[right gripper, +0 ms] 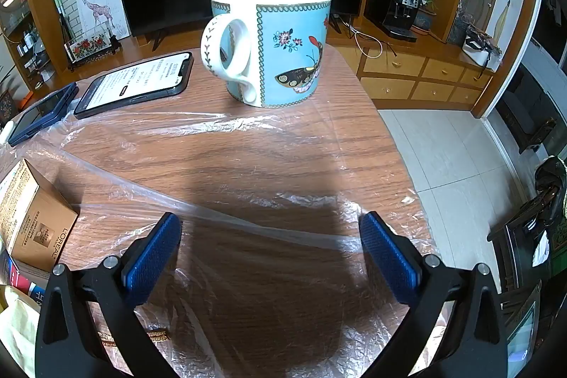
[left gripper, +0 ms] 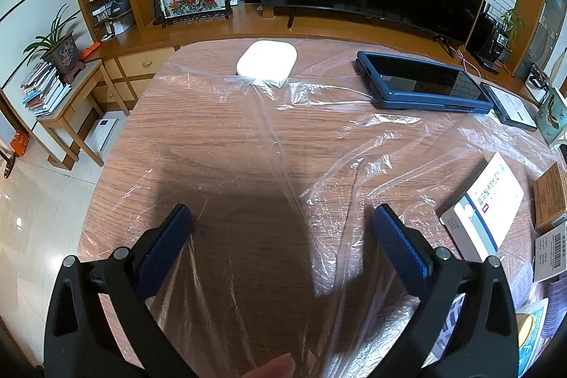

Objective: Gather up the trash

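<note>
Tongs both apart, empty: left tongs (left gripper: 281, 218), right tongs (right gripper: 271, 225) over wood-grain bench (left gripper: 219, 130); gather clear crinkled plastic sheet (left gripper: 354, 137), pinching a raised fold.

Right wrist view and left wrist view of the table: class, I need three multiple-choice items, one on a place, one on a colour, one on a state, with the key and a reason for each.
1. Where does the phone lie relative to the mug in the right wrist view?
A. To its left
B. To its right
C. Inside it

2. What is the main colour of the mug's body?
A. Red
B. Light blue
C. Black

3. How do the two grippers stand?
A. Both shut on the plastic sheet
B. Left open, right shut on the mug
C. Both open, holding nothing

Key:
1 A, the phone lies on the table left of the mug's handle.
2 B, the mug's panels are light blue with a butterfly.
3 C, the left gripper and right gripper show wide jaws with only the plastic sheet below them.
</note>
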Motion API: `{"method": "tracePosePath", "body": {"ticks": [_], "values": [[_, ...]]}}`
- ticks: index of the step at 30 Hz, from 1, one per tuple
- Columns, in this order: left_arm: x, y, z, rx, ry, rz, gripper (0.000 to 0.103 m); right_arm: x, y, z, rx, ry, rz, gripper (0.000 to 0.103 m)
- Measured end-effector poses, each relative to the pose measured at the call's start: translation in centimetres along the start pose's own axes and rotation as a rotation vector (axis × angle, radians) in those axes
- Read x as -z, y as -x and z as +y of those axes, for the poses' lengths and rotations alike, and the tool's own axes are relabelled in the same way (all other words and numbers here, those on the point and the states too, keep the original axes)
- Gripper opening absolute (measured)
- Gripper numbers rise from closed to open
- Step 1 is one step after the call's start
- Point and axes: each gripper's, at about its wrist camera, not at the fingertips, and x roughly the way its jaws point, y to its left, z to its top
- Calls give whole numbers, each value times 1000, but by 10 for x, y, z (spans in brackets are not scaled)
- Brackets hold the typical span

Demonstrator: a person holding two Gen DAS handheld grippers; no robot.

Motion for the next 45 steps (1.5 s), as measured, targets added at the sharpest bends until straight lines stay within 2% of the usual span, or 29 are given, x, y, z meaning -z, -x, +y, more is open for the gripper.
{"method": "tracePosePath", "body": {"ticks": [41, 43, 45], "values": [[0, 0, 0, -1, -1, 0, 102, -1, -1, 0, 1, 3, 0, 99], [-1, 0, 0, 7, -12, 8, 102, -2, 1, 0, 23, 10, 14, 99], [-1, 8, 6, 37, 26, 9, 101, -3, 18, 1, 52, 27, -28, 99]]}}
